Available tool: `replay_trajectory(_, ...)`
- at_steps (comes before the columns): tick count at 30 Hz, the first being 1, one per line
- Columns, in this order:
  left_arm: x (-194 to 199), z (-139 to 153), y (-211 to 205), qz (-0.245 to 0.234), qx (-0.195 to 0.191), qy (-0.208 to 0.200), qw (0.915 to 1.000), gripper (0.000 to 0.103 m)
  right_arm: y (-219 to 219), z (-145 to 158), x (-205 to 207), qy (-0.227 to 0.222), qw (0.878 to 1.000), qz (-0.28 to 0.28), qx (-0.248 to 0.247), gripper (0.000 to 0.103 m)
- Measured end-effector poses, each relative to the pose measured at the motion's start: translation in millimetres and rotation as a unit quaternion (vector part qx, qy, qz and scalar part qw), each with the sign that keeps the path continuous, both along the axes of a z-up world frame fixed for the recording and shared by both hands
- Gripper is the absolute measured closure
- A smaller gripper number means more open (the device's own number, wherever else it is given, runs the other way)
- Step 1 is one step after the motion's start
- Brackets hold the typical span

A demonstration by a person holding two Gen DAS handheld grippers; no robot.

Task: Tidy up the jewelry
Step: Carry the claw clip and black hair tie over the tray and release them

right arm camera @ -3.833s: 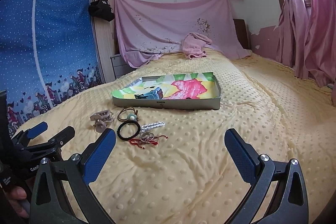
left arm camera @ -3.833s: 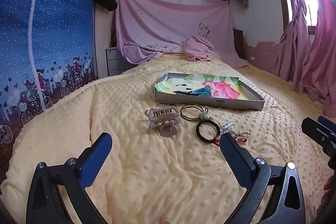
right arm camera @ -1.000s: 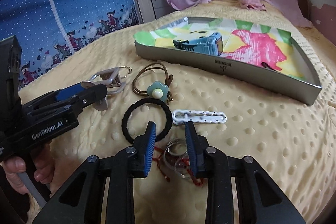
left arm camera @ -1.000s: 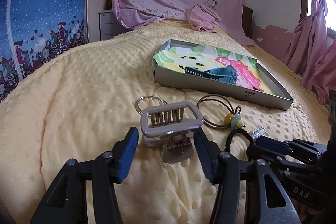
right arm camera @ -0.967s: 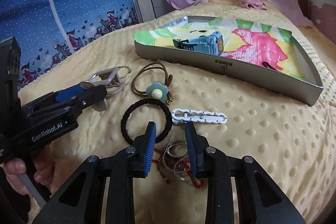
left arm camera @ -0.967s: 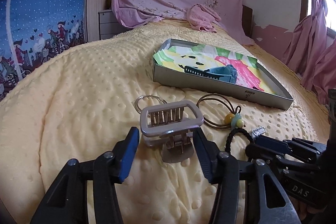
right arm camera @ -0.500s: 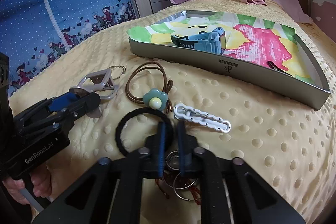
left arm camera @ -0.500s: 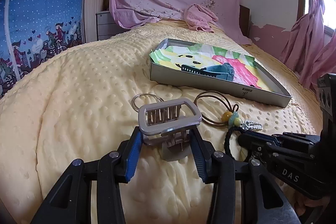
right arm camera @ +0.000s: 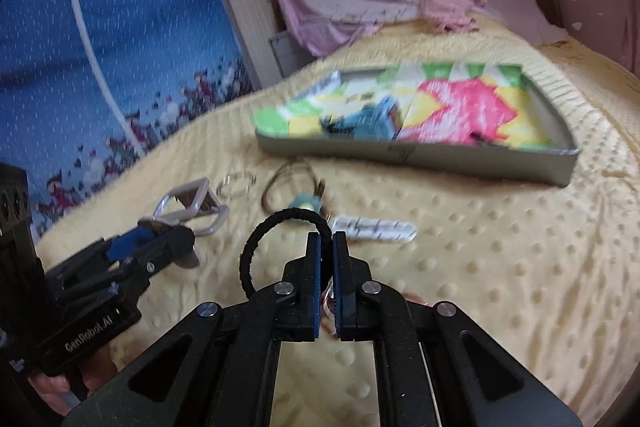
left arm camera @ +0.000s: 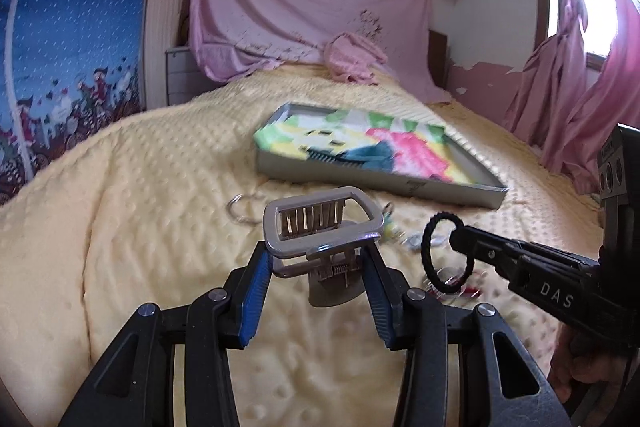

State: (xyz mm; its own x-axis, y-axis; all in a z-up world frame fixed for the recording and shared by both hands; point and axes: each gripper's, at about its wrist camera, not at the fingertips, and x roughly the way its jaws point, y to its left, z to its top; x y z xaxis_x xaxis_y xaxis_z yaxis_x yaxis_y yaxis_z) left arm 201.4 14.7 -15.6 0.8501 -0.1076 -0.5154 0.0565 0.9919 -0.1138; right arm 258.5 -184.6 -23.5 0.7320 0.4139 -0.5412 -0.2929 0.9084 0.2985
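Observation:
My left gripper is shut on a beige claw hair clip and holds it above the yellow blanket; the clip also shows in the right wrist view. My right gripper is shut on a black hair tie, lifted off the blanket; the tie also shows in the left wrist view. A grey tray with a colourful liner holds a teal clip and a small dark pin.
On the blanket lie a metal ring, a brown hair tie with a green flower, a white clip, and rings with red cord. A blue patterned wardrobe stands to the left.
Both grippers have risen off the blanket, the left one lifting the claw clip and the right one lifting the black hair tie. The right gripper closed on the tie within the last second.

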Motion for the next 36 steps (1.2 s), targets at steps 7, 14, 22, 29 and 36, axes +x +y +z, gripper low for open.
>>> replay_trajectory(7, 56.1, 32.9, -31.4, -0.026, -0.011, -0.038, 0.9989, 0.06, -46.0, 30.0, 49.8, -0.03, 0.996, -0.085, -0.006, 0.098)
replay_trajectory(14, 130.2, 34.9, -50.7, -0.064, -0.034, -0.026, 0.9971, 0.06, -84.0, 26.4, 121.5, -0.009, 0.988, -0.149, -0.029, 0.098)
replay_trajectory(22, 174.4, 15.7, -99.2, -0.119, -0.028, 0.011, 0.9924, 0.06, -111.0, -0.3, 151.4, 0.039, 0.984, -0.164, -0.063, 0.098)
replay_trajectory(29, 203.1, -2.9, -122.8, -0.133, -0.015, 0.096, 0.9864, 0.06, -117.6, -15.0, 154.4, 0.068, 0.983, -0.155, -0.075, 0.098)
replay_trajectory(36, 203.0, -9.9, -123.2, -0.141, -0.03, 0.123, 0.9818, 0.047, -116.7, -15.8, 150.2, 0.07, 0.982, -0.151, -0.091, 0.097)
